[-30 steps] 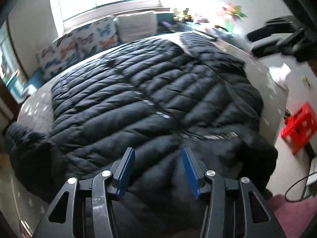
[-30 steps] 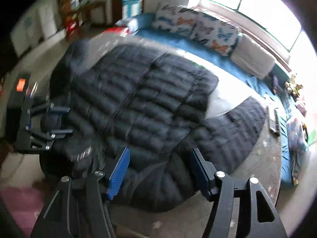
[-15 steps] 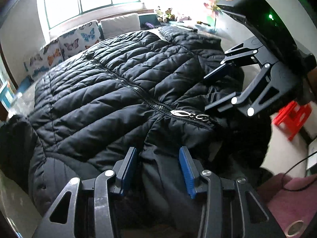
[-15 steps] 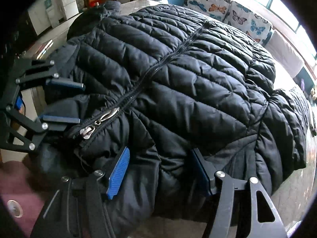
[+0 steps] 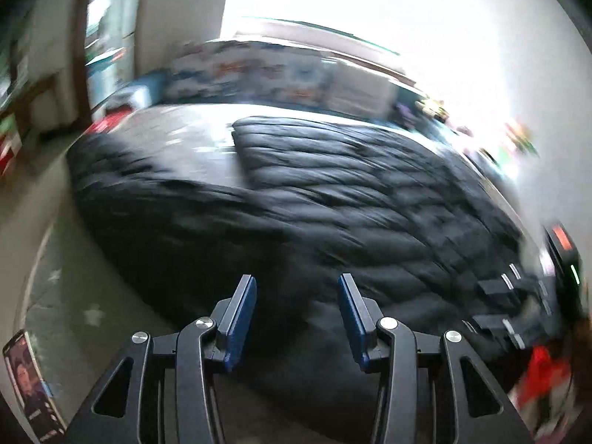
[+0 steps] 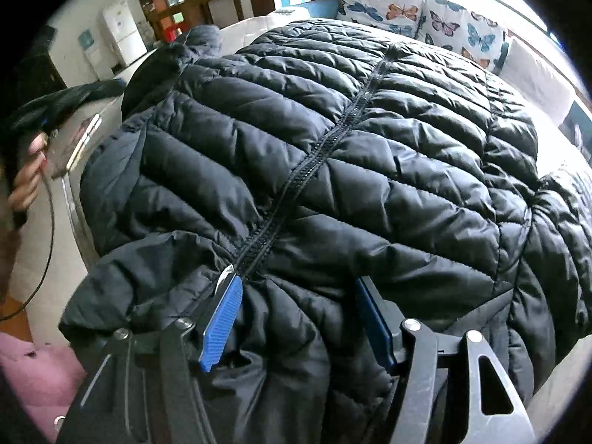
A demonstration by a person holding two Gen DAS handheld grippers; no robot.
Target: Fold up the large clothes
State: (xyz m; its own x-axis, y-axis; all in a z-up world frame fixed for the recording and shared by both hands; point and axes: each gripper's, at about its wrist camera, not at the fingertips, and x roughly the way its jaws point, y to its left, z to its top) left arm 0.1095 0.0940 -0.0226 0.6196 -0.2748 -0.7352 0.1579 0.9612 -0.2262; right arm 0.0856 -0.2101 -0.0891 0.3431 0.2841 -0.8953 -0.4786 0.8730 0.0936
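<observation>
A large black quilted puffer jacket [image 6: 370, 170] lies spread front-up over the round table [image 5: 66, 318], its zipper [image 6: 314, 170] closed down the middle, one sleeve stretched flat toward the butterfly cushions [image 6: 418, 11], its hem bunched at the table's near edge.

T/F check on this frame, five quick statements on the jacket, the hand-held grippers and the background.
1. The jacket is black and quilted. True.
2. Its front zipper is undone. False: it is closed along the visible length.
3. The right hand-held gripper has jacket fabric between its blue pads. True.
4. The cushions behind carry a striped print. False: butterflies.
5. The left hand-held gripper is clamped fully shut. False: a gap shows between its pads.
</observation>
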